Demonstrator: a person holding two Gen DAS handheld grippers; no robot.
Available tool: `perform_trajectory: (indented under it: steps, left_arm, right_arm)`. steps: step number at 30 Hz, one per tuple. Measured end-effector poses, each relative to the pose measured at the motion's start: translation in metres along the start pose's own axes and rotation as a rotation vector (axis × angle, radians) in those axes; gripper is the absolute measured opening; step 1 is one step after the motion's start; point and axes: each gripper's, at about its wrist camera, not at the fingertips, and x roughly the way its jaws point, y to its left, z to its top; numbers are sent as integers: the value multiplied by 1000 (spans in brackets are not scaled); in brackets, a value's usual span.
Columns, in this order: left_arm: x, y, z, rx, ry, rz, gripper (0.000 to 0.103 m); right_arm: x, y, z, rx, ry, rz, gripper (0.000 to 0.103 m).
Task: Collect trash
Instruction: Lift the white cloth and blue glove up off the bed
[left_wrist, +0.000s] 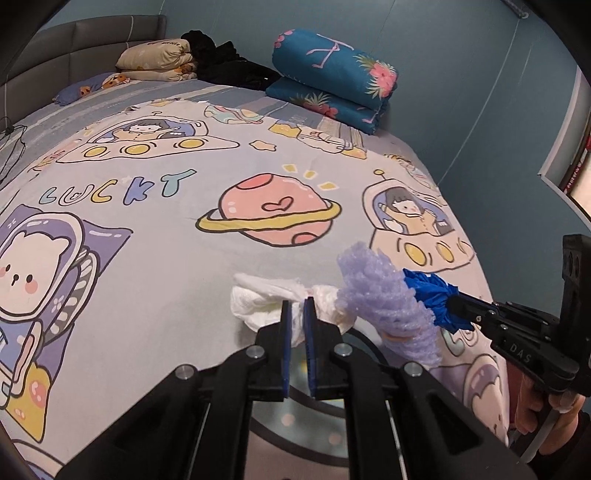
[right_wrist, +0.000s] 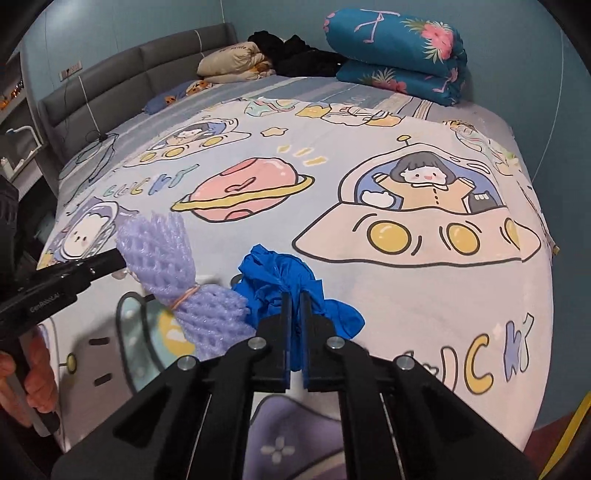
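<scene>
My left gripper (left_wrist: 299, 306) is shut on a crumpled white tissue (left_wrist: 258, 302) just above the cartoon bedspread (left_wrist: 147, 229). My right gripper (right_wrist: 295, 299) is shut on a crumpled blue glove (right_wrist: 280, 277); it also shows in the left wrist view (left_wrist: 452, 299) at the right, with the blue glove (left_wrist: 430, 291) in its tips. A purple foam net sleeve (right_wrist: 177, 273), tied with a rubber band, lies on the bed between the two grippers, touching the glove; it shows in the left wrist view (left_wrist: 384, 295) too. The left gripper (right_wrist: 122, 258) reaches in from the left beside the net.
A folded blue floral quilt (left_wrist: 332, 77) lies at the bed's far side, with a beige folded blanket (left_wrist: 159, 59) and black clothing (left_wrist: 225, 66) near the grey headboard (left_wrist: 74, 48). The bed's edge drops off at the right (right_wrist: 543, 295).
</scene>
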Motion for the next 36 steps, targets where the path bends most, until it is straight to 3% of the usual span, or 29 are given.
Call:
perform_trajectory:
  steps: [15, 36]
  left_arm:
    - [-24, -26, -17, 18, -1, -50, 6]
    - [-53, -103, -26, 109, -18, -131, 6]
  right_arm:
    - [-30, 9, -23, 16, 4, 52, 3]
    - [-101, -34, -55, 120, -58, 61, 3]
